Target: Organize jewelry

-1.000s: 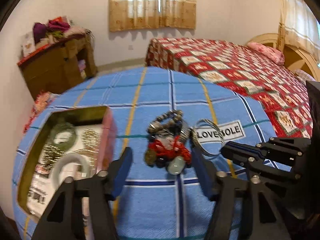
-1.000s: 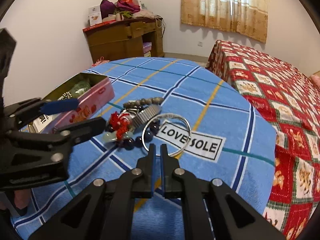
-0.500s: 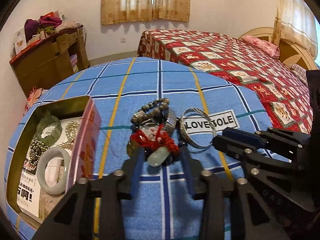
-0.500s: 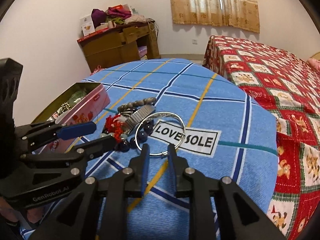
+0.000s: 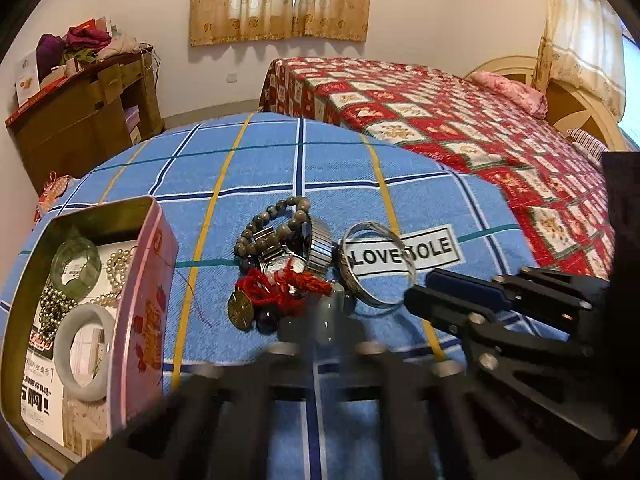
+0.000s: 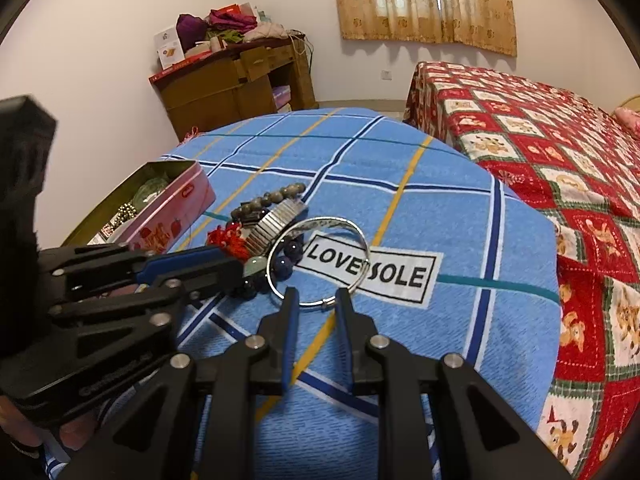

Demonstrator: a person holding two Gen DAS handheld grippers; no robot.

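Fingers of our right gripper (image 6: pixel 316 300) stood parted, one on each side of the near rim of the silver bangle (image 6: pixel 320 260), not yet grasping it. Our left gripper (image 5: pixel 320 332) was blurred in its own view, its tips close around the pale green pendant (image 5: pixel 330 312); we could not tell whether it pinched it.

We judged the bangle light, stiff and slippery, so we should take it across the thin near rim. It lay flat on the blue checked cloth (image 6: pixel 460 216), over the printed label (image 6: pixel 368 272).

Just beside it was a tangled heap: red cord (image 5: pixel 284 284), coin (image 5: pixel 241 312), watch with stretch band (image 5: pixel 316 246), grey bead bracelet (image 5: pixel 276 220). These were soft and would probably drag each other.

Farther left stood the pink tin (image 5: pixel 140 320), open, already holding bangles and pearls.
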